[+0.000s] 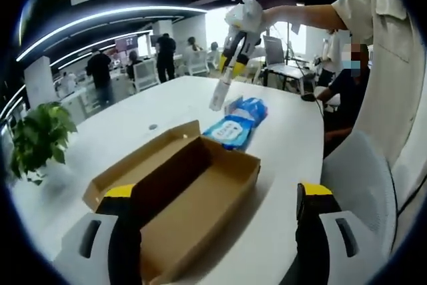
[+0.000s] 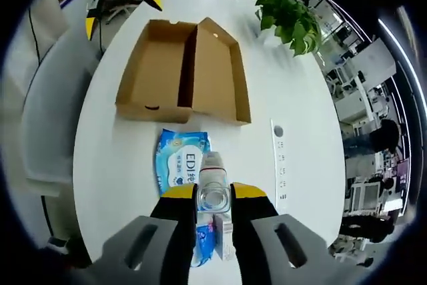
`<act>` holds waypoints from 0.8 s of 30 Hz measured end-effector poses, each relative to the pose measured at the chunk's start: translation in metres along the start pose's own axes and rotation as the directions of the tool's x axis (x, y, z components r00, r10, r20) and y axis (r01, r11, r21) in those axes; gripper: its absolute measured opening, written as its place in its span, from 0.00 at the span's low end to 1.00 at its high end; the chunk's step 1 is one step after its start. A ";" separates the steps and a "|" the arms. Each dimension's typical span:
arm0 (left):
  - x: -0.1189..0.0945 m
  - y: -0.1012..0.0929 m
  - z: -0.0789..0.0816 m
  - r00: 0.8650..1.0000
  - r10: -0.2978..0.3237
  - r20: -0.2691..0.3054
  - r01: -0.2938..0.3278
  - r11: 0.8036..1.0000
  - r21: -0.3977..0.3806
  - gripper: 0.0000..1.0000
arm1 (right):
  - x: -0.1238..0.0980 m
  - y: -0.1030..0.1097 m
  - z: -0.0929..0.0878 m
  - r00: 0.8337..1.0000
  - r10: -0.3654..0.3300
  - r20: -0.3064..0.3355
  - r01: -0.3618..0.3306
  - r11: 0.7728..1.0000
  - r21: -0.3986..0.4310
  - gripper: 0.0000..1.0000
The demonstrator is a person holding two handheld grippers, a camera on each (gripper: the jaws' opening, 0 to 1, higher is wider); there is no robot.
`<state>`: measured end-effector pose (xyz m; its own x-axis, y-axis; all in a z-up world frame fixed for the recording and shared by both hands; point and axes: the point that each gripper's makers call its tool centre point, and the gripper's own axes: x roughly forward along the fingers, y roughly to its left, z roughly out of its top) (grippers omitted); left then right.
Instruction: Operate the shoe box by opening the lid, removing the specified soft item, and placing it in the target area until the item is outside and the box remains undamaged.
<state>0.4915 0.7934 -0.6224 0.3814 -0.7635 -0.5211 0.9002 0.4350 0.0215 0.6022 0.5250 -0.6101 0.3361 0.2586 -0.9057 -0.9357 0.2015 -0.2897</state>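
The brown cardboard shoe box (image 1: 200, 185) (image 2: 213, 78) lies open on the white table, its lid (image 1: 137, 165) (image 2: 153, 71) folded flat beside it; the inside looks bare. A blue soft wipes pack (image 1: 237, 125) (image 2: 179, 163) rests on the table just outside the box. My right gripper (image 2: 213, 195) (image 1: 230, 55) is shut on a clear bottle (image 2: 212, 171) (image 1: 219, 95), held in the air over the pack. My left gripper (image 1: 217, 190) (image 2: 122, 10) stands wide open at the box's near end, nothing between its jaws.
A potted plant (image 1: 40, 138) (image 2: 290, 11) stands at the table's edge. A socket strip (image 2: 279, 158) is set into the tabletop. A grey chair (image 1: 360, 171) (image 2: 47, 118) sits by the table, next to a seated person (image 1: 343, 88). People stand in the background.
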 end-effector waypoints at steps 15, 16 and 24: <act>-0.024 0.016 -0.007 0.997 0.071 0.026 -0.070 0.996 -0.050 1.00 | 0.048 -0.020 -0.020 0.989 0.072 -0.128 -0.076 0.997 -0.030 0.16; -0.025 0.017 -0.008 0.997 0.076 0.026 -0.074 0.996 -0.053 1.00 | 0.051 -0.020 -0.021 0.988 0.076 -0.132 -0.080 0.996 -0.029 0.16; -0.035 0.021 -0.018 0.994 0.109 0.022 -0.107 0.991 -0.083 1.00 | 0.071 -0.019 -0.027 0.979 0.108 -0.170 -0.115 0.993 -0.030 0.16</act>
<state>0.4931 0.8372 -0.6193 0.4821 -0.7217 -0.4967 0.8336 0.5524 0.0065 0.6414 0.5141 -0.6776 0.2095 0.1141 -0.9711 -0.9709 0.1425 -0.1927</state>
